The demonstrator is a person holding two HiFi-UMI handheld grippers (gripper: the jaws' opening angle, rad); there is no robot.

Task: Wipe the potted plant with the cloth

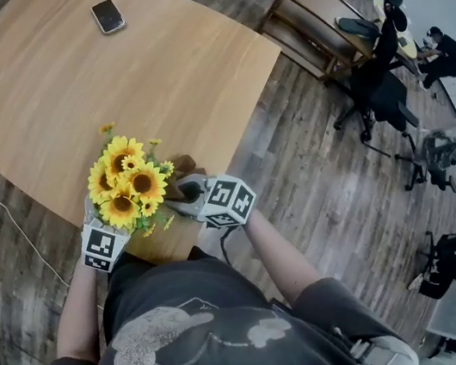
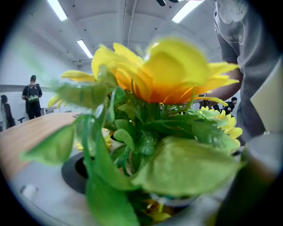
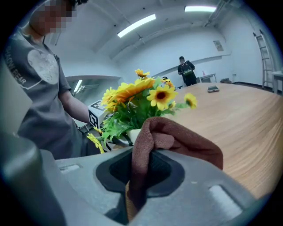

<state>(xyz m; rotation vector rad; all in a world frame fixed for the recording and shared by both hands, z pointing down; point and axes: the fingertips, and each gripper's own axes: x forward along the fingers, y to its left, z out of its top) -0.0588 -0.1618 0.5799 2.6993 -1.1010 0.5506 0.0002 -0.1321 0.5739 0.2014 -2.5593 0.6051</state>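
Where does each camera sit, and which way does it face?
Head view: on the head, steeply down at the table edge; shows both forearms, left gripper, right gripper, shirt.
Left gripper view: on the left gripper, close into the potted plant it grips; torso at right.
Right gripper view: on the right gripper, over the clamped cloth toward the plant; torso at left.
Shared: head and right gripper views both show the phone.
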